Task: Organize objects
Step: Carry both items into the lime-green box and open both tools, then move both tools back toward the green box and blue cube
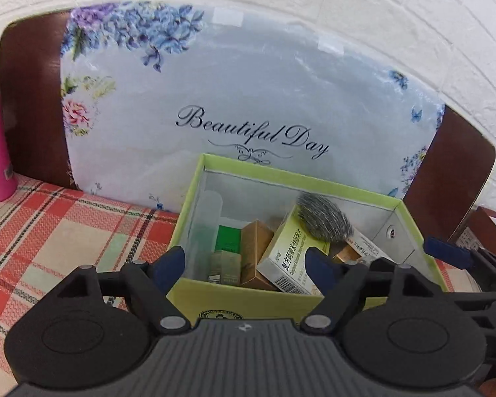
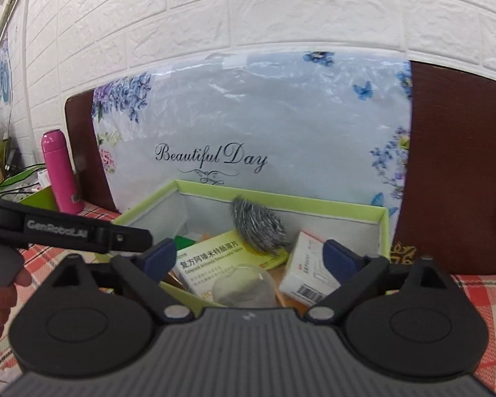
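1. a green box (image 1: 234,301) is seen standing open on a plaid tablecloth (image 1: 66,231), just in front of a floral board (image 1: 248,99) lettered "beautiful day" that leans against the white brick wall.
2. the box is already well filled: a yellow-green medicine carton (image 1: 289,258), a gold-brown carton (image 1: 254,251), a small green carton (image 1: 228,238), a clear tube (image 1: 208,221) standing against the left wall and a grey furry object (image 1: 324,218) lying on top are seen inside.
3. in the right wrist view a white carton (image 2: 309,271) with a barcode and a clear rounded item (image 2: 244,286) are also seen in the box, near its front wall.
4. the left gripper (image 1: 246,263) is held over the front edge of the box, its fingers spread wide and nothing held between them.
5. the right gripper (image 2: 251,258) is likewise held above the box, its fingers spread apart and empty.
6. a pink bottle (image 2: 61,172) is left standing outside the box, well apart to the left by the headboard; whether it belongs with the items to be sorted cannot be told.
7. the gathering is judged to be mostly done, since no loose small items are seen on the cloth around the box.
8. what may be left is judged to be tidying of the tilted cartons or closing the box; no lid is in view.
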`<state>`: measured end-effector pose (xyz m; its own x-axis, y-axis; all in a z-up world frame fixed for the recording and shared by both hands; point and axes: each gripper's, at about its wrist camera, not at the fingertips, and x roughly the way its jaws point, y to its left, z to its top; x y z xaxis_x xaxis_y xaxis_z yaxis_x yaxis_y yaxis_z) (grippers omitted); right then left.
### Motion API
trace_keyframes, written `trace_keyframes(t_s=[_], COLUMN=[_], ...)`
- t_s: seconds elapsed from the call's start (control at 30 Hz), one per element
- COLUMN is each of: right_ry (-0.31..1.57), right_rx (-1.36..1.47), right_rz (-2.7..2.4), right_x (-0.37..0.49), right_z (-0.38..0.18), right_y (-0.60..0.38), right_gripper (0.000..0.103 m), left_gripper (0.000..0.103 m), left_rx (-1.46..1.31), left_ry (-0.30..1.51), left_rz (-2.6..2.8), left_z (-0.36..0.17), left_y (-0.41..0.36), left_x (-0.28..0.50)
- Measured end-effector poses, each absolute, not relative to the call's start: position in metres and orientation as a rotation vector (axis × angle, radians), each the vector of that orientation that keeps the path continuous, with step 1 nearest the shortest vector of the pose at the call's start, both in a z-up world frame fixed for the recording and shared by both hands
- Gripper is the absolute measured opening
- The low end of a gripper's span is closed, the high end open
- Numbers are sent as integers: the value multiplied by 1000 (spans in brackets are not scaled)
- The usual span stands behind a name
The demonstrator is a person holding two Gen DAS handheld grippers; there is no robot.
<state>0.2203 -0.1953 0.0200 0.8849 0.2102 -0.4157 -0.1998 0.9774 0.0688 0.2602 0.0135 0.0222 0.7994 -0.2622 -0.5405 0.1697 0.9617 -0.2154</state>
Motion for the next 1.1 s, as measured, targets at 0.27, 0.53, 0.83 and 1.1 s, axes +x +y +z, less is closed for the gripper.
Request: trace_keyframes(t_s=[0.27,0.53,0.83,1.1], right_ry=[410,368,365,436], right_rx=[119,209,230,254], right_rz=[204,220,197,156], right_x=[176,105,39,4], right_z=[40,60,57,23], right_y=[-216,-235,-248,-257], right_gripper=[103,103,103,103], left_gripper=[83,83,83,83], left_rx=[-178,-118,-97,-124], left_ry=[588,532,573,653], left_rz=[-214,-212,-210,-181], left_z=[50,69,45,8], left_y=[11,-5,-18,-5], left_x=[224,156,95,62])
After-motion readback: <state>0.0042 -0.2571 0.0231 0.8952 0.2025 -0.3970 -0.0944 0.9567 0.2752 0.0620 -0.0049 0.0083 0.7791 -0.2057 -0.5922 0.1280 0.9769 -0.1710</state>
